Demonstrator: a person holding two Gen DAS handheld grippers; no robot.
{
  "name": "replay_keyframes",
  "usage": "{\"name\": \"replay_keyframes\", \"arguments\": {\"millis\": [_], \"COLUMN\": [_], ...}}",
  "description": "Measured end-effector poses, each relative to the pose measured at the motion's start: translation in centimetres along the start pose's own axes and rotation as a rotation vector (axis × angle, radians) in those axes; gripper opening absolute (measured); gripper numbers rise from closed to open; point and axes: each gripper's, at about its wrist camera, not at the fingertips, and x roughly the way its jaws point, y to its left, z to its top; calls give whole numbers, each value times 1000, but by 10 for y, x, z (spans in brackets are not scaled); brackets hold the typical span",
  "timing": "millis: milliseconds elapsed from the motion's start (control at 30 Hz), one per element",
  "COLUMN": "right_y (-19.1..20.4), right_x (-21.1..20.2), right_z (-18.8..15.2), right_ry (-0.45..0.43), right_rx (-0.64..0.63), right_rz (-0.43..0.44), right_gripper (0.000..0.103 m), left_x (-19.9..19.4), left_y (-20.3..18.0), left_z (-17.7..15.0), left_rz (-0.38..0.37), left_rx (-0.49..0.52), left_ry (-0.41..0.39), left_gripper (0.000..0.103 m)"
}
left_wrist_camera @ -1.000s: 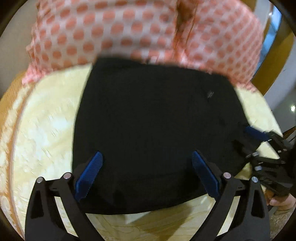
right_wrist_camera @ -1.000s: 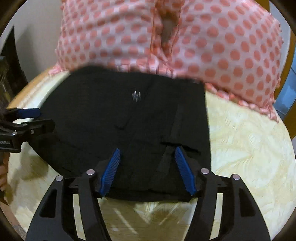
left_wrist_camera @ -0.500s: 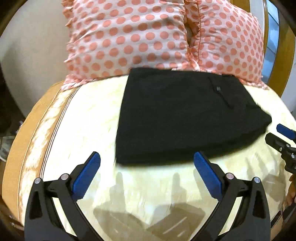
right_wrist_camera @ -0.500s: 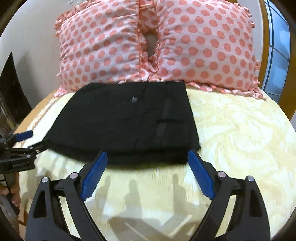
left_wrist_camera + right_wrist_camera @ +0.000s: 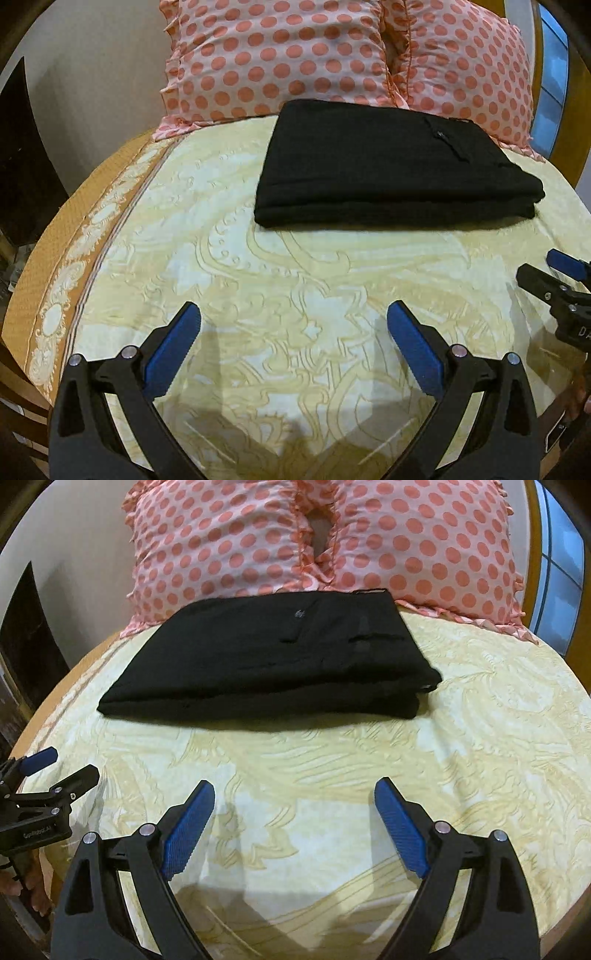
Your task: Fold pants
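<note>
The black pants (image 5: 391,166) lie folded into a flat rectangle on the yellow patterned bedspread (image 5: 295,295), their far edge against the pillows. They also show in the right wrist view (image 5: 273,657). My left gripper (image 5: 293,325) is open and empty, hovering over bare bedspread well short of the pants. My right gripper (image 5: 294,805) is open and empty too, also back from the pants. The right gripper shows at the right edge of the left wrist view (image 5: 554,284), and the left gripper at the left edge of the right wrist view (image 5: 44,775).
Two pink pillows with orange dots (image 5: 295,55) (image 5: 424,546) stand behind the pants. An orange border (image 5: 74,229) runs along the bed's left edge. A window (image 5: 557,561) is at the far right. Dark furniture (image 5: 22,155) stands left of the bed.
Both grippers have let go of the pants and pulled back towards the near side of the bed. The pants now lie folded and still near the pillows.
</note>
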Motion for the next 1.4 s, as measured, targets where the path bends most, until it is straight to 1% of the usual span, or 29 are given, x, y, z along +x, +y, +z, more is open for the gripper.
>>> {"name": "replay_keyframes", "arguments": {"millis": [133, 233, 333, 433, 767, 933, 1033, 1400], "right_y": [4, 12, 13, 14, 13, 13, 13, 13], "right_x": [0, 2, 2, 1, 0, -1, -2, -7], "right_z": [-4, -7, -9, -11, -15, -16, -17, -23], "right_ry": [-7, -1, -10, -24, -53, -68, -72, -93], "right_rx": [-17, -67, -43, -21, -7, -7, -5, 1], "right_rz": [-18, -54, -74, -95, -109, -109, -110, -121], "right_gripper": [91, 97, 102, 102, 102, 102, 102, 102], "left_x": [1, -1, -2, -3, -3, -2, -1, -1], "left_y": [3, 5, 4, 4, 4, 2, -1, -3], "left_z": [-7, -11, -14, -15, -17, -16, -16, -16], "left_rz": [-20, -22, -17, -21, -38, -41, -57, -61], "left_rx": [-27, -36, -39, -36, -18, -18, -7, -1], "left_ry": [0, -13, -32, -40, -77, -76, -75, -82], "left_gripper": [101, 101, 101, 101, 101, 101, 101, 101]}}
